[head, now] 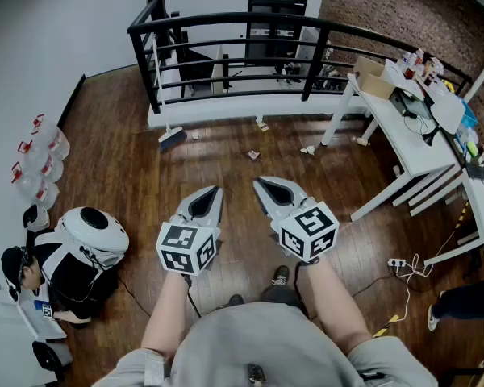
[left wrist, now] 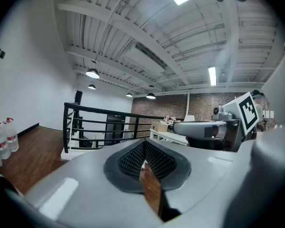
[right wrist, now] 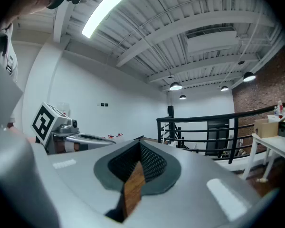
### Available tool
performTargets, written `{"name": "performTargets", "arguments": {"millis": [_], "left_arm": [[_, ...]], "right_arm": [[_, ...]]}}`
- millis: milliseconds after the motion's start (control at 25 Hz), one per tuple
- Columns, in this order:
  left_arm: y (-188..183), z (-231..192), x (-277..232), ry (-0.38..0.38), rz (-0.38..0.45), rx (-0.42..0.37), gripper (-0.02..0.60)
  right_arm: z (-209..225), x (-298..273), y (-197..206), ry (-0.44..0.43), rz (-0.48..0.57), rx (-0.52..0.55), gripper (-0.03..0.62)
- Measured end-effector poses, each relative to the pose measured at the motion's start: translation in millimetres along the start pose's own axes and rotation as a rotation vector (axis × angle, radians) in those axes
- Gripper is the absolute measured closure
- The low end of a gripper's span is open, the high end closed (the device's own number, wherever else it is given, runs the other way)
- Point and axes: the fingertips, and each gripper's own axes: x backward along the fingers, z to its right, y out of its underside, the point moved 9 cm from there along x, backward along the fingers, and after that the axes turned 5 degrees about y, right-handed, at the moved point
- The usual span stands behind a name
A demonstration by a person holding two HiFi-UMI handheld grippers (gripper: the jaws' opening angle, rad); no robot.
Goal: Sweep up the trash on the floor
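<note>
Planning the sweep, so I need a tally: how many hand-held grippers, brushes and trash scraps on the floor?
Hand-held grippers: 2 (left hand-held gripper, right hand-held gripper, both shut)
Brush: 1
Trash scraps, counting the one by the table leg: 5
Total: 8

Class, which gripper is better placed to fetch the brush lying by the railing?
Probably left. The brush lies ahead of the left gripper; the right gripper sits farther across. Both are shut and empty.
</note>
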Motion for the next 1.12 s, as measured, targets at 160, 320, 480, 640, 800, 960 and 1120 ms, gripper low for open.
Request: {"name": "performTargets", "arguments": {"millis": [160, 320, 480, 640, 800, 960, 1120], "left_arm": [[-7.2, -26.3, -14.2, -0.013, -0.005, 0.000, 0.574], [-13.4, -51.6, -42.6, -0.031, -0.012, -0.004, 0.574], [-23.1, -81.5, -80.8, -0.062, -0.010, -0.006, 0.574], [-35.8, -113.6, -124.5, -0.094, -0.010, -0.002, 0.574], [-53.2, -149.4, -162.9, -0.153, -0.015, 0.012, 0.574], [-79.9, -192.4, -190.2, -0.195, -0.007, -0.001, 0.574], [-90.7, -235.8, -195.3, -0.235, -0.014, 0.004, 0.575]], "right_arm": [[13.0, -26.6, -2.6, -0.007, -0.006, 0.003, 0.594], [36.9, -62.8, -5.3, -0.031, 0.006, -0.004, 0.594], [71.9, -116.9, -9.7, -0.064, 0.027, -0.040, 0.594], [107.6, -174.2, -23.2, -0.115, 0.054, -0.046, 0.594], [139.2, -226.7, -37.4, -0.184, 0.059, -0.061, 0.594], [155.9, -278.7, -54.1, -0.226, 0.067, -0.081, 0.594], [152.2, -328.4, -57.8, -0.271, 0.053, -0.092, 0.594]]}}
